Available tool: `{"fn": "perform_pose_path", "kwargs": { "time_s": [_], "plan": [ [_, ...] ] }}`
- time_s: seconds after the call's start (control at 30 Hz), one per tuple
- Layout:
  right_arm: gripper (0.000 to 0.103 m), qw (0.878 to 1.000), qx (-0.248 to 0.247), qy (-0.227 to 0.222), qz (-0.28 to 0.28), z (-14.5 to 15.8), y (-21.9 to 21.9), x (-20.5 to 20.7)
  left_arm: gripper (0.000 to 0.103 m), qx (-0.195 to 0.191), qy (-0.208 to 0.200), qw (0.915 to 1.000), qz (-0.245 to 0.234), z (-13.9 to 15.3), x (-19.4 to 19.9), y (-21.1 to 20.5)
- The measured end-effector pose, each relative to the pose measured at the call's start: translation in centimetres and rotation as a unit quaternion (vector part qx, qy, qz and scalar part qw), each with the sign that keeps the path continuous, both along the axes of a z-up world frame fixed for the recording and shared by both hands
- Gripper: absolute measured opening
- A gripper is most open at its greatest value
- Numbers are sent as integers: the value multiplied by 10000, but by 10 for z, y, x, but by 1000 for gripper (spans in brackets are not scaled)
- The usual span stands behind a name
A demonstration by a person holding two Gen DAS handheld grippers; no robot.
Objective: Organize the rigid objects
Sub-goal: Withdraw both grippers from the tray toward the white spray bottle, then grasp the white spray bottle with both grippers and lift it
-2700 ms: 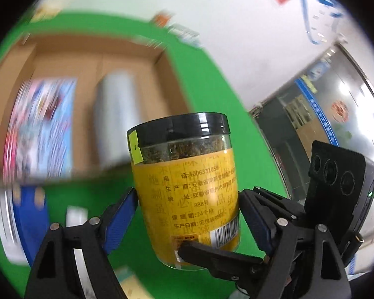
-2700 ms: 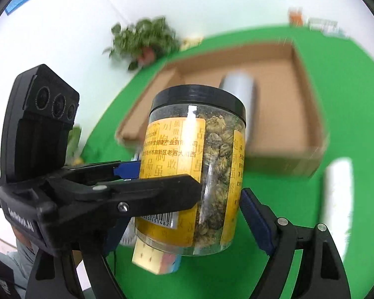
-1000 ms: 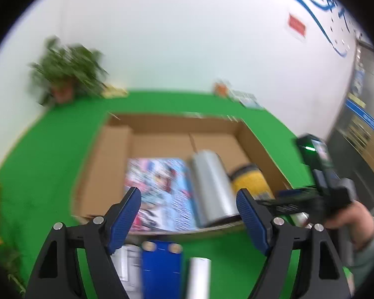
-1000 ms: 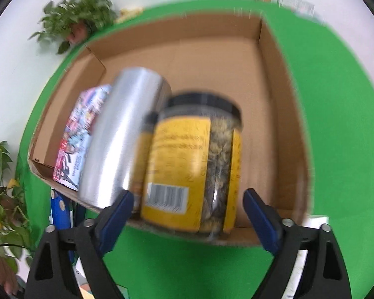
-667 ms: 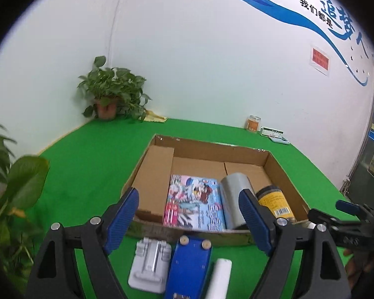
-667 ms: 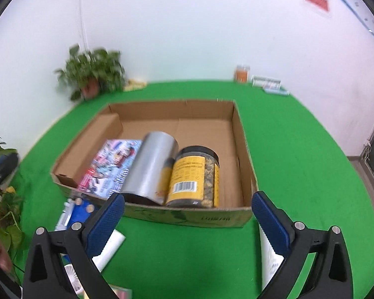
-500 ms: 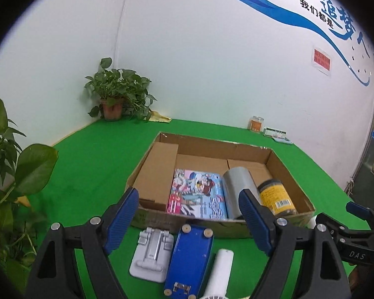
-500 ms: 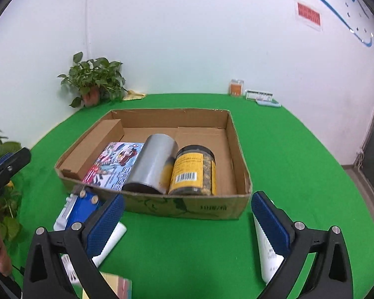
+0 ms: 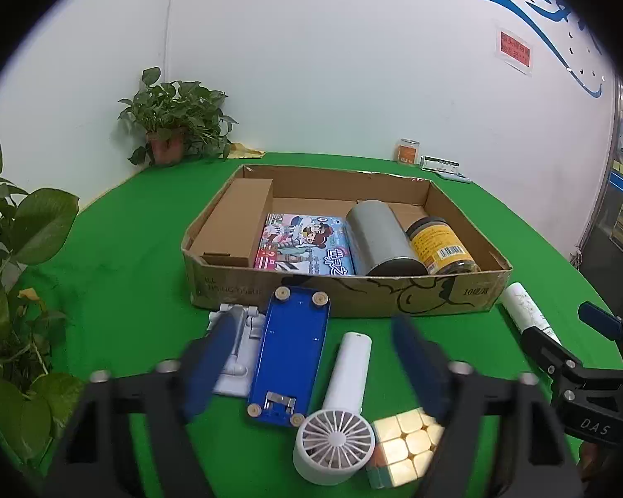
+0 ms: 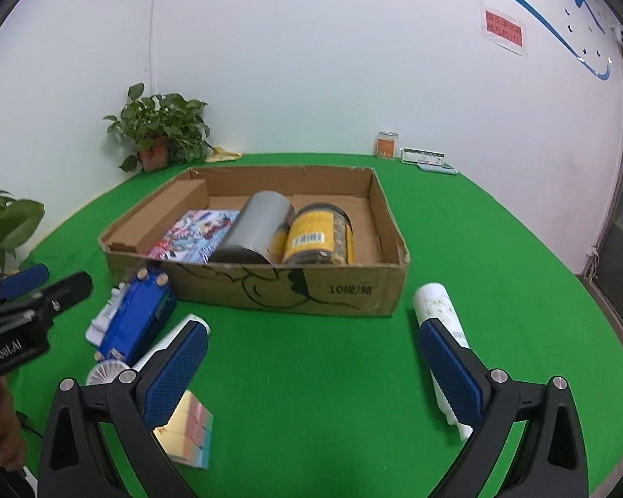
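A cardboard box (image 9: 457,290) (image 10: 353,286) on the green table holds a colourful book (image 9: 303,245) (image 10: 195,232), a silver cylinder (image 9: 380,236) (image 10: 257,224) and a yellow-labelled jar (image 9: 440,245) (image 10: 317,228), both lying on their sides. In front of the box lie a blue case (image 9: 290,348) (image 10: 135,319), a white stand (image 9: 239,344), a white hand fan (image 9: 336,427), a puzzle cube (image 9: 407,444) (image 10: 187,427) and a white tube (image 9: 523,307) (image 10: 440,311). My left gripper (image 9: 311,365) is open and empty above the blue case and fan. My right gripper (image 10: 311,365) is open and empty, in front of the box.
A potted plant (image 9: 174,124) stands at the back left corner and large leaves (image 9: 16,228) reach in at the left edge. A small orange jar (image 9: 407,151) and flat packs (image 9: 440,164) sit by the back wall.
The jar went from both grippers into the box beside the silver cylinder. Both grippers then drew back toward the table's front, and the loose items in front came into view.
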State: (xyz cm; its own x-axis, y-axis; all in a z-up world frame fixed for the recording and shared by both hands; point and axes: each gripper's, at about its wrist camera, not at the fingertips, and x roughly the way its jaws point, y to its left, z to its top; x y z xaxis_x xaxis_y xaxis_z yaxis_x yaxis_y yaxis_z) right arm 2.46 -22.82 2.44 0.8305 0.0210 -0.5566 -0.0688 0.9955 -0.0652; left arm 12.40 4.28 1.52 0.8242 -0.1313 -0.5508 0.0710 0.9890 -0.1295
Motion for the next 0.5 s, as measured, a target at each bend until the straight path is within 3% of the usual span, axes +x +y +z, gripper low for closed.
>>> {"fn": "perform_pose_path", "kwargs": {
  "time_s": [0.07,0.13,0.17,0.23,0.27,0.37,0.5],
  "plan": [
    [102,10000,44,63,19,-3,-6,0,17,-122,192,9997,-107,-6,0,0],
    [102,10000,56,74,17,-5,-13,2,17,-175,240,9995,-135,-10,-2,1],
    [102,9999,74,74,-39,-5,-18,3,21,-180,174,9996,-139,-10,-4,1],
    [102,9997,147,-4,-187,-2,-33,6,66,-154,250,9995,-119,-11,-3,0],
    [102,9993,191,-65,-306,-1,-44,8,96,-144,359,9993,10,-11,-1,1],
    [103,9970,196,146,-733,-5,-91,37,99,-293,452,9985,55,-12,0,2],
    [97,9876,465,1153,-957,-39,-147,80,99,-426,873,9950,-235,-19,9,-6]
  ]
}}
